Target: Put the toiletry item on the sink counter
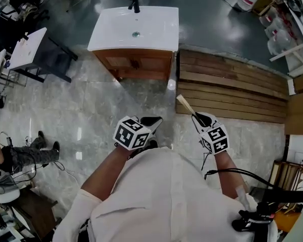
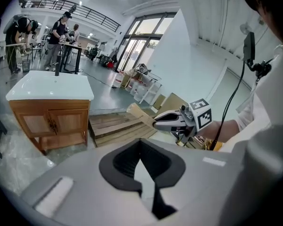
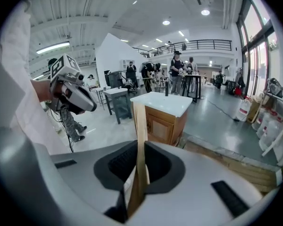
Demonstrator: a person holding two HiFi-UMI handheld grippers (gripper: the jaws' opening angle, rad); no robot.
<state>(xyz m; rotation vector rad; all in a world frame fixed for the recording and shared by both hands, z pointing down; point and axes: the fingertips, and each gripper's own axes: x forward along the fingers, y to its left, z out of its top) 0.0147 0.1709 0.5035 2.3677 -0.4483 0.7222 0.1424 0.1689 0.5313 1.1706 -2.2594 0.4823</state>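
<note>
The toiletry item (image 1: pixel 186 106) is a thin, flat tan stick-shaped pack. My right gripper (image 1: pixel 197 117) is shut on its lower end, and it juts forward and to the left. In the right gripper view the item (image 3: pixel 140 135) stands upright between the dark pads (image 3: pixel 120 166). The white sink counter (image 1: pixel 156 24) on its wooden cabinet stands well ahead, across the floor. My left gripper (image 1: pixel 151 121) hangs beside the right one, its jaws together with nothing between them. From the left gripper view, the right gripper (image 2: pixel 172 121) and the item (image 2: pixel 139 113) show at the right.
A black faucet (image 1: pixel 135 4) stands at the back of the basin. A wooden pallet (image 1: pixel 227 89) lies on the floor right of the cabinet. A small white table (image 1: pixel 28 47) is at the left, with a person's legs (image 1: pixel 30 153) below it. Jugs and boxes (image 1: pixel 280 29) crowd the far right.
</note>
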